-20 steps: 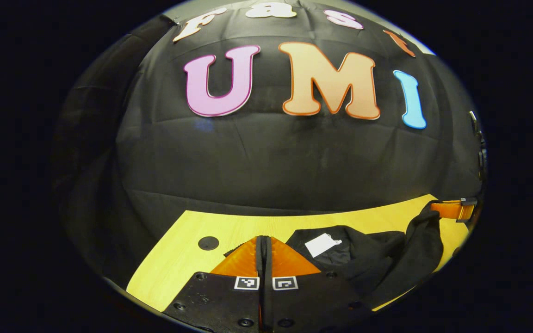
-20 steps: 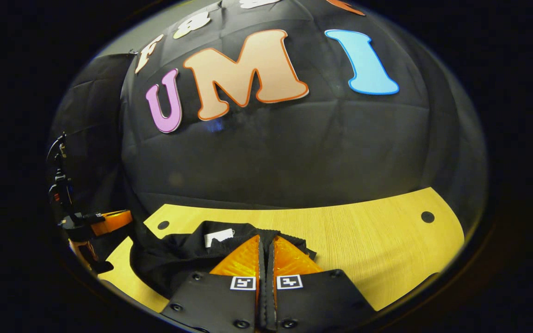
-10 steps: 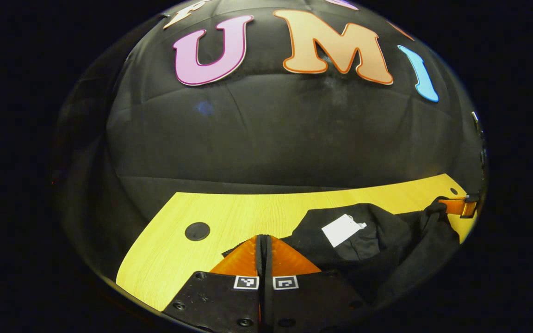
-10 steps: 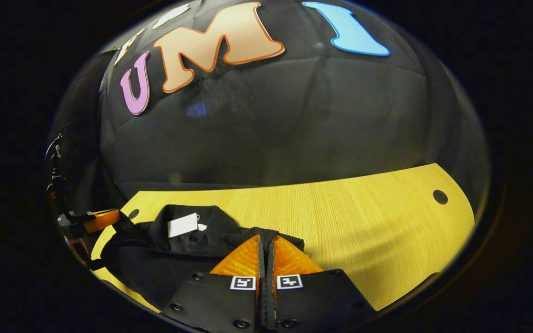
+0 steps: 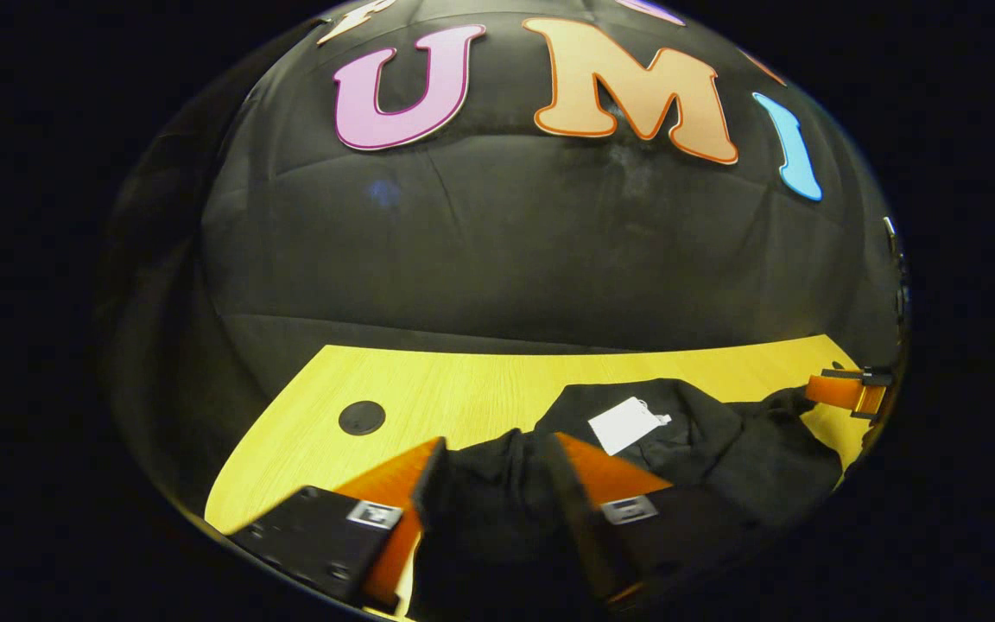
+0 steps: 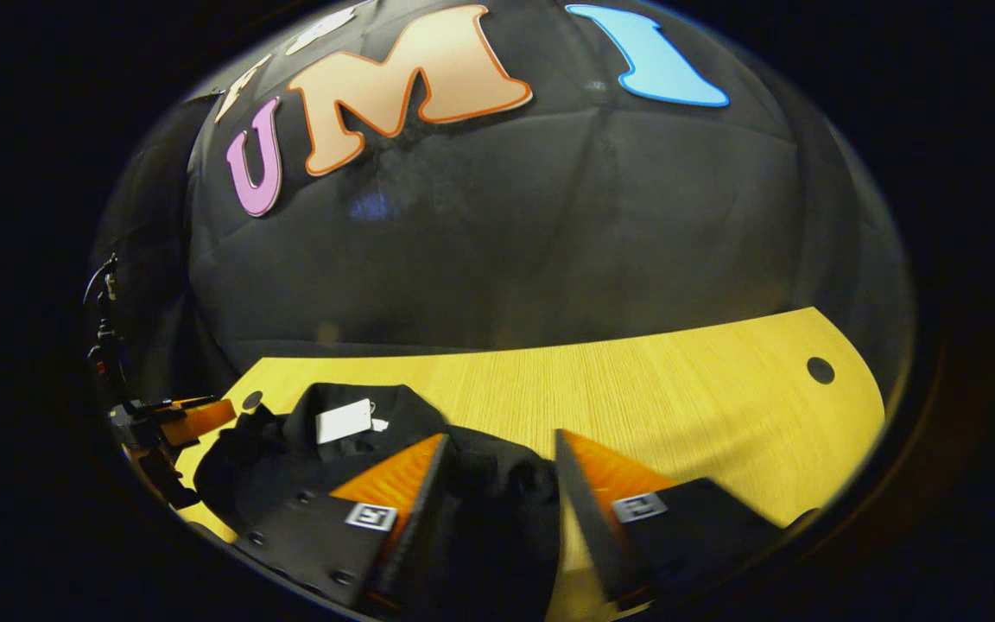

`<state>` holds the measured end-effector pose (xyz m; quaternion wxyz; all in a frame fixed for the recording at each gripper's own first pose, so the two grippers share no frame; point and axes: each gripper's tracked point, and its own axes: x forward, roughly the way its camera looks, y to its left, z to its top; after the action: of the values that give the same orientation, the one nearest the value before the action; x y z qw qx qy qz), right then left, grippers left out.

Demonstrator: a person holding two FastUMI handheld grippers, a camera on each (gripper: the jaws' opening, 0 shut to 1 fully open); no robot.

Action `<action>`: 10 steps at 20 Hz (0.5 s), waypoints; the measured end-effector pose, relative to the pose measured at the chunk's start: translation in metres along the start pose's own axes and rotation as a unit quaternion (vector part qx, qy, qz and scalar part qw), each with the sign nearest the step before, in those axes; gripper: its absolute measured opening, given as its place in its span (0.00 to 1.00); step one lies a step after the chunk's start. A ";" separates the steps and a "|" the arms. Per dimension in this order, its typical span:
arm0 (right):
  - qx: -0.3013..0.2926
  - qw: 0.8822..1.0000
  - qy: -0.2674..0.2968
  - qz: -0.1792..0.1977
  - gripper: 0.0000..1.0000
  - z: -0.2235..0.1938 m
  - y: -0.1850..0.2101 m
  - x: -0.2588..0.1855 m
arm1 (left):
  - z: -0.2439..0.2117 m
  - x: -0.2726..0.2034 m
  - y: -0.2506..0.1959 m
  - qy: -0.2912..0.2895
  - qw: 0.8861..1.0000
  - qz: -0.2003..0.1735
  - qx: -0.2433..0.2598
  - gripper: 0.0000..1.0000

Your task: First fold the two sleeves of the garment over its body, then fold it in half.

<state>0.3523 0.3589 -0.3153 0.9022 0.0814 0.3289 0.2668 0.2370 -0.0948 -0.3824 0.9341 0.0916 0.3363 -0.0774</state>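
Observation:
A black garment (image 5: pixel 705 441) lies bunched on the yellow wooden table (image 5: pixel 463 389), its white neck tag (image 5: pixel 627 425) facing up. In the left gripper view my left gripper (image 5: pixel 493 445) stands open, with black cloth lying loose between its spread fingers. The right gripper view shows the same garment (image 6: pixel 290 458) and its white tag (image 6: pixel 344 421) at lower left. There my right gripper (image 6: pixel 497 441) is open too, with a fold of the cloth between its fingers. Each view shows the other gripper at its edge (image 5: pixel 847 389) (image 6: pixel 169 415).
The table has round dark holes near its corners (image 5: pixel 362 417) (image 6: pixel 820 370). Bare wood stretches to the right of the garment in the right gripper view (image 6: pixel 705 406). The black cloth wall rises right behind the table's far edge.
Both grippers were shut on the garment's edge half a second ago; now both have opened and the cloth has dropped onto the table.

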 end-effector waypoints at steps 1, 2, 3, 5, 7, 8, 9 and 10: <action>-0.005 1.000 -0.010 -0.005 1.00 0.007 -0.001 -0.006 | -0.001 -0.007 0.004 0.001 1.000 0.011 0.004 0.79; -0.011 1.000 -0.022 -0.007 0.98 0.017 -0.001 -0.019 | 0.010 -0.015 0.009 -0.004 1.000 0.025 0.007 0.99; -0.018 0.999 -0.035 -0.010 0.98 0.027 0.000 -0.030 | 0.019 -0.026 0.013 -0.014 0.999 0.035 0.008 0.98; -0.024 0.998 -0.064 -0.007 0.98 0.043 0.006 -0.057 | 0.042 -0.052 0.014 -0.047 0.998 0.037 0.002 0.98; -0.020 0.995 -0.094 0.004 0.98 0.057 0.018 -0.096 | 0.064 -0.085 0.015 -0.080 0.996 0.033 0.004 0.98; -0.016 0.994 -0.108 0.009 0.98 0.059 0.023 -0.118 | 0.074 -0.104 0.016 -0.096 0.995 0.033 0.008 1.00; -0.014 0.992 -0.126 0.012 0.98 0.061 0.029 -0.142 | 0.085 -0.127 0.015 -0.117 0.993 0.025 0.011 1.00; -0.014 0.989 -0.147 0.015 0.98 0.061 0.036 -0.165 | 0.092 -0.148 0.011 -0.139 0.990 0.015 0.009 0.97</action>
<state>0.2697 0.3030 -0.1654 0.9377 0.1118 0.1876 0.2702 0.1833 -0.0924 -0.2163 0.9720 0.0935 0.2006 -0.0783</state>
